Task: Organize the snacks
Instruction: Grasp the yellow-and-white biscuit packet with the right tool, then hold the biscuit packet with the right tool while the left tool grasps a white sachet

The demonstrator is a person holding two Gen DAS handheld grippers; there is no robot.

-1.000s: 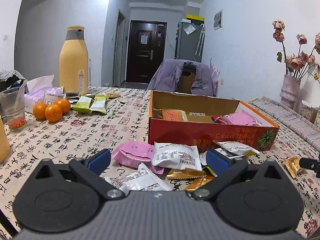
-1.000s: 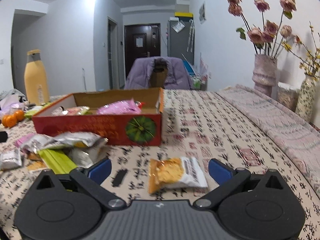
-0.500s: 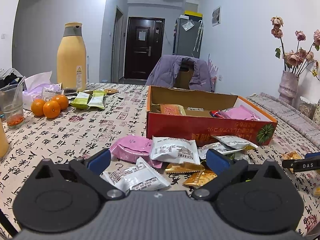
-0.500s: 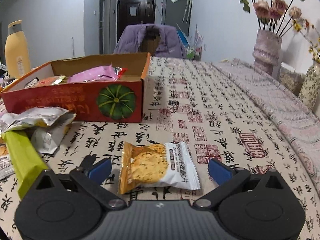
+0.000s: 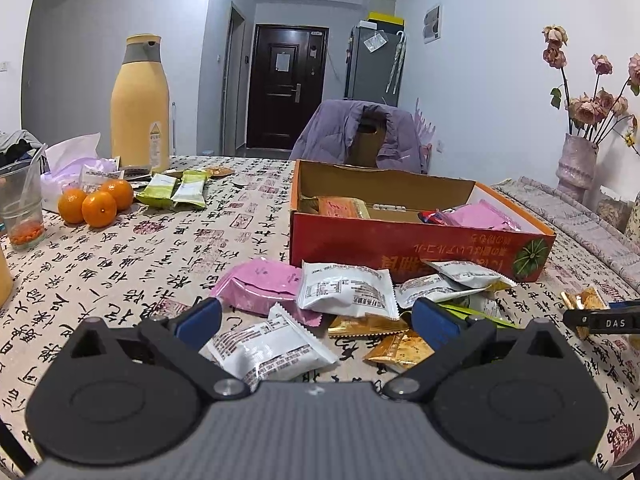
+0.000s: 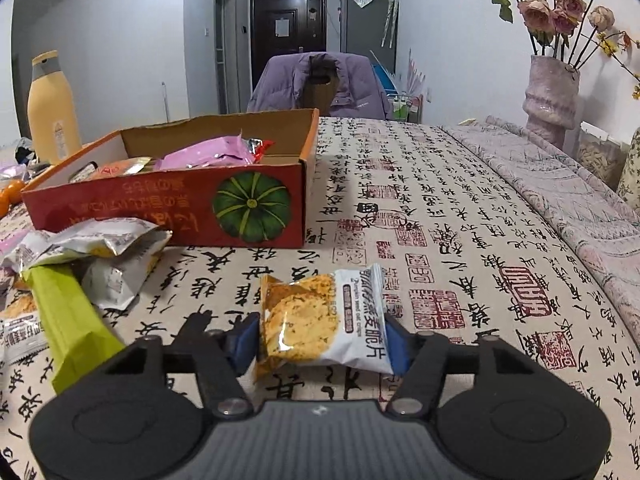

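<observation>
The white and orange foil cracker packet [image 6: 324,320] lies on the calligraphy-print cloth surface [image 6: 460,208], just in front of the red cardboard box [image 6: 168,204] with the green pumpkin picture. The right gripper [image 6: 322,340] has just been closing, its blue fingers [image 6: 244,340] now pressing both packet ends. The left gripper [image 5: 316,316] hangs wide open over a white foil packet [image 5: 268,348], gripping nothing

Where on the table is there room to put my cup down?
The tablecloth is bare to the right of the red box, up to the grey blanket. Another bare patch lies between the oranges and the box. In front of the box it is crowded with snack packets.
</observation>
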